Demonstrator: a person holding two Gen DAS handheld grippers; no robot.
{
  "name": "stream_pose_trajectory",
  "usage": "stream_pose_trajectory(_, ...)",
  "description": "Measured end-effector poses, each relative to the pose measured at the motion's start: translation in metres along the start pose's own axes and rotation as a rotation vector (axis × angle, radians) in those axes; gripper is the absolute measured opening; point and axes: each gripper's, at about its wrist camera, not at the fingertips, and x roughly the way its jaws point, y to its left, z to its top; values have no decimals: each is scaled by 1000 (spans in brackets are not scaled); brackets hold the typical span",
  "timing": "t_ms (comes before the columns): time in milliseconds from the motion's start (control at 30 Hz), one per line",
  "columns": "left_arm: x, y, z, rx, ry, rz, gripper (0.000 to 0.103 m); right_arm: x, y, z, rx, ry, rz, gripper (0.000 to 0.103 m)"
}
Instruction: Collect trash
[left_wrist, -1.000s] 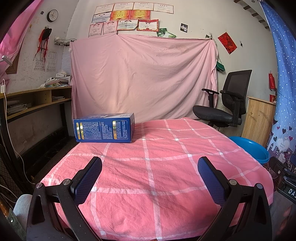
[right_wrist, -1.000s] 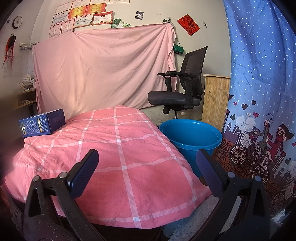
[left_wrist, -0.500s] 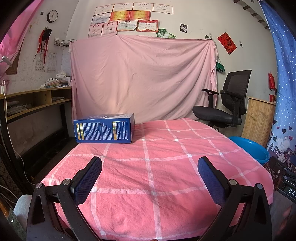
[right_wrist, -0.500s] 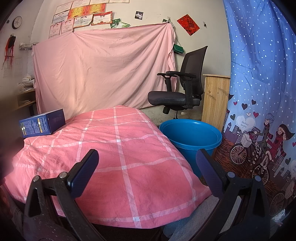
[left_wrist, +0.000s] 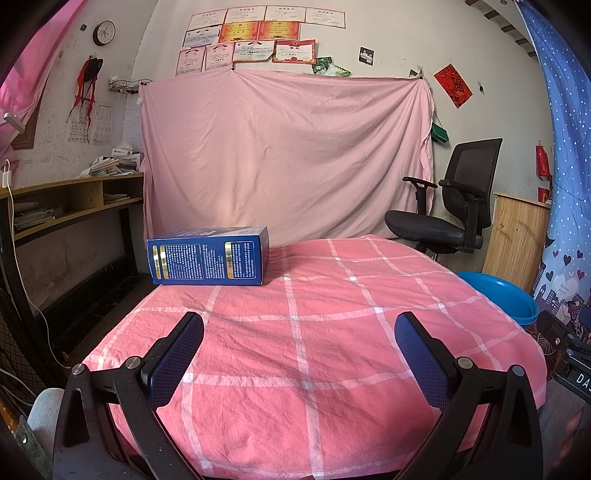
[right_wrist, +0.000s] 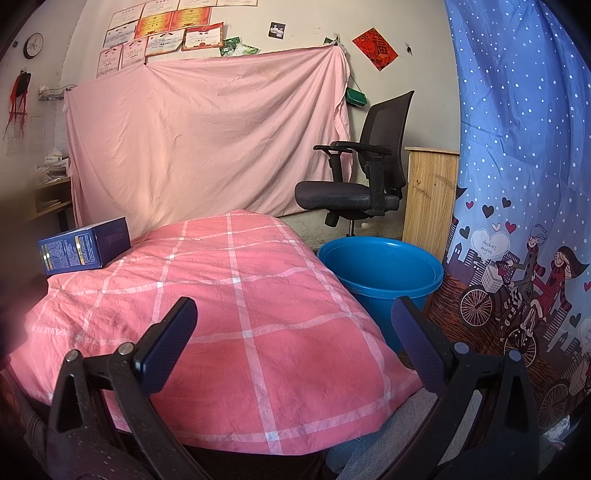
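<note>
The blue box (left_wrist: 208, 256) lies on its long side at the far left corner of the worktop (left_wrist: 332, 332), its long axis running left to right across the left wrist view, roughly parallel to the far edge. Its broad printed face looks toward the left tool (left_wrist: 299, 326); in the right wrist view the same blue box (right_wrist: 84, 246) shows that face plus a plain dark end panel turned toward the blue bucket's side. The printed face carries dense white text in blocks between gold vertical bands (too small to read any word or brand).

A pink cloth with a white grid covers the worktop and hangs over its near and right edges. The cloth between the box and both tools is bare and wrinkled, so the whole middle and right of the surface is open. The box sits just at the left edge, with a dark drop to the floor beside it.

The left tool hovers over the near edge, its two blue-padded fingers (left_wrist: 177, 354) spread wide with nothing between them. The right tool (right_wrist: 293, 326) stands the same way, jaws wide apart and empty, near the worktop's right front corner.

The blue bucket (right_wrist: 384, 273) stands on the floor just beside the worktop's right edge, mouth up. Beyond it are a black office chair (right_wrist: 365, 166) and a blue dotted curtain (right_wrist: 517, 147) bearing a heart with the word "fashion".
</note>
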Motion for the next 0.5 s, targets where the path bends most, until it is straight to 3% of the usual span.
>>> stream_pose_trajectory(500, 0, 0, 0, 0, -1, 1, 101, 0, 0, 0, 1, 0, 1, 103)
